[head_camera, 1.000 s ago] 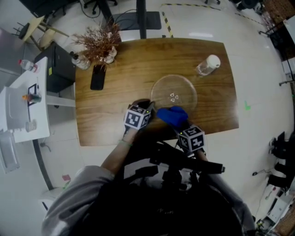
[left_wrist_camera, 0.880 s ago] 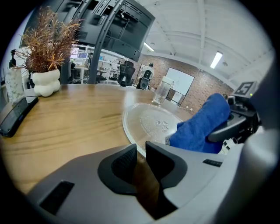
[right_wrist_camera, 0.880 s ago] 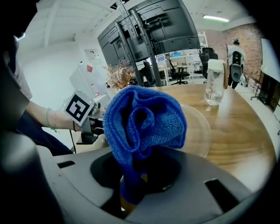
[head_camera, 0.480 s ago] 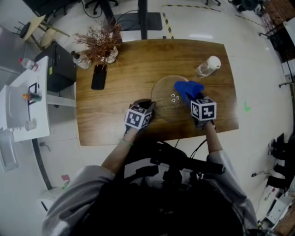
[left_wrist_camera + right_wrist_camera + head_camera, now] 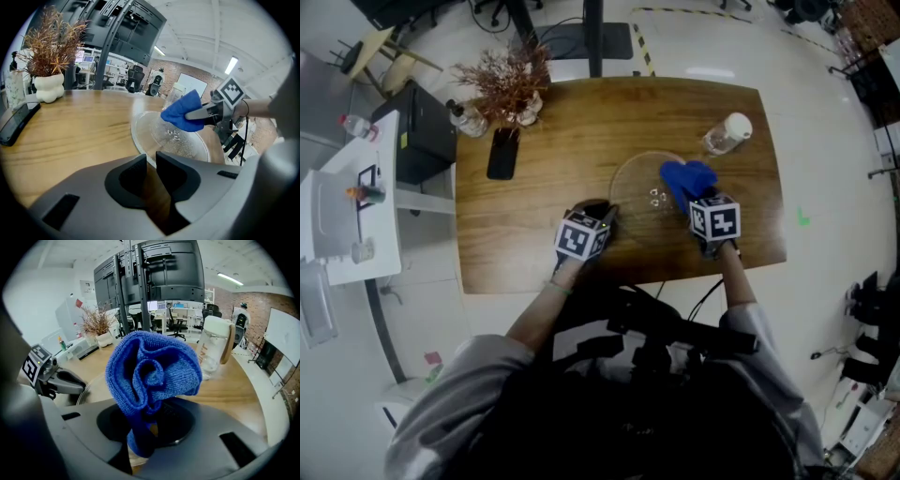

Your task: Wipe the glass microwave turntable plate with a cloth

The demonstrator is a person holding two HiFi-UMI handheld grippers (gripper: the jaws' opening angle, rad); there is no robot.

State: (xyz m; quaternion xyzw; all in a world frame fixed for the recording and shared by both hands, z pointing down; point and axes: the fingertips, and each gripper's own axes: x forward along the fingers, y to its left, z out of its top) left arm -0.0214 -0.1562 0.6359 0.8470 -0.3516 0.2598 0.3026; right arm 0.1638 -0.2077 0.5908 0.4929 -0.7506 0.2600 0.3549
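**Inspector A:** State of the right gripper (image 5: 145,430)?

**Inspector B:** Pinching the blue cloth (image 5: 685,178). The cloth bunches out ahead of its jaws. A second ago that gripper and the cloth were off the near rim of the plate (image 5: 630,187), close to the person. They now sit over the plate's right half, just beyond the centre marks, and have barely shifted in the last half second.

**Inspector A:** And the left gripper (image 5: 150,157)?

**Inspector B:** It has not moved. Its jaws are drawn almost together, with only a slit between them, and the plate's rim lies right at its tips. I judge it is nipping the rim to steady the plate. The glass is clear, so the contact itself is hard to confirm.

**Inspector A:** Location of the plate?

**Inspector B:** Flat on the wooden surface (image 5: 544,192), directly ahead of the left gripper and beneath the cloth. A bottle (image 5: 727,131) stands beyond the right gripper, apart from the plate.

**Inspector A:** Meaning for the task?

**Inspector B:** The cloth has reached the glass, so wiping appears to be under way. In my judgement most of the plate remains to be covered.
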